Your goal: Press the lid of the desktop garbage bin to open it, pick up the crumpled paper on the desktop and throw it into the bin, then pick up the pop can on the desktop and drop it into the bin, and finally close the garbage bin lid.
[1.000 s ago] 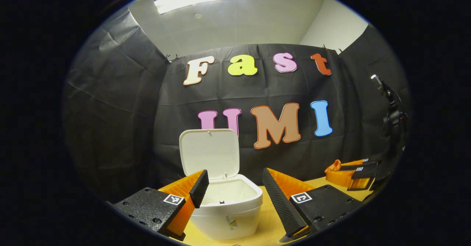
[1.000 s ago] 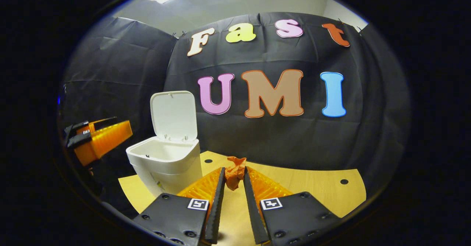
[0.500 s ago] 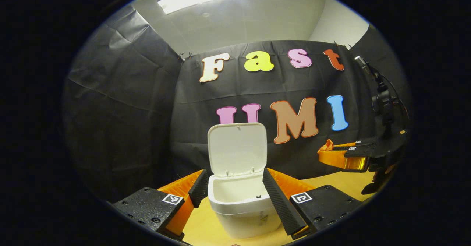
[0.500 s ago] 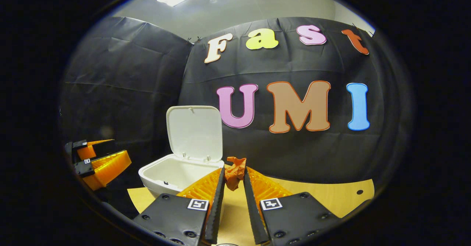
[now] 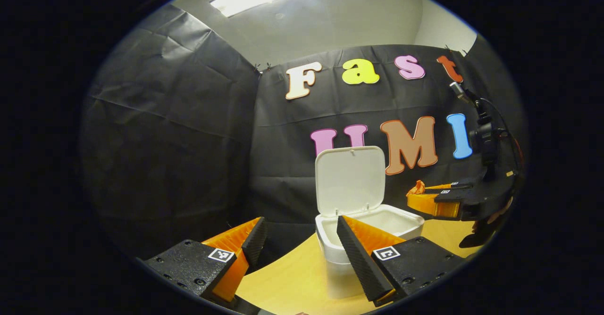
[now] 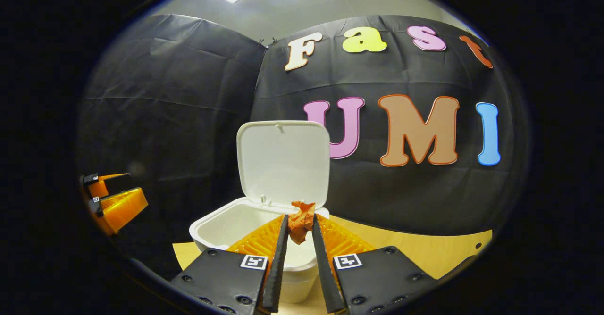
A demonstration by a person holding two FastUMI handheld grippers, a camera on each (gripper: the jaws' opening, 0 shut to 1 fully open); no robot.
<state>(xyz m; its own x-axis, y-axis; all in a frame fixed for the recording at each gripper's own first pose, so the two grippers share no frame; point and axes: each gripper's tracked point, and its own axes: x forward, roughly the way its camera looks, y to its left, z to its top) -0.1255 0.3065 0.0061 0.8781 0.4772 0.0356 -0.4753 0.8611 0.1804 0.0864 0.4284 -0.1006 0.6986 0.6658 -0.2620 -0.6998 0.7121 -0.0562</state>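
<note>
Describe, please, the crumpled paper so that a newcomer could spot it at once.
Start at the white plastic desktop bin with its lid standing upright on the light wooden table. Just in front of the lid, the right gripper pinches a small orange crumpled paper wad between its fingertips. It is the one soft, wrinkled thing there.

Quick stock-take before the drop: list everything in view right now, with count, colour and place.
Garbage bin: one, white, on the table, open.
Bin lid: one, white, upright behind the opening.
Crumpled paper: one, orange, pinched between the right gripper's fingers, in front of the bin's opening.
Table: one, light wood, under the bin.
Camera stand: one, black, far right in the left gripper view.
Left gripper: open, holds nothing, beside the bin.
Right gripper: shut on the paper.
</note>
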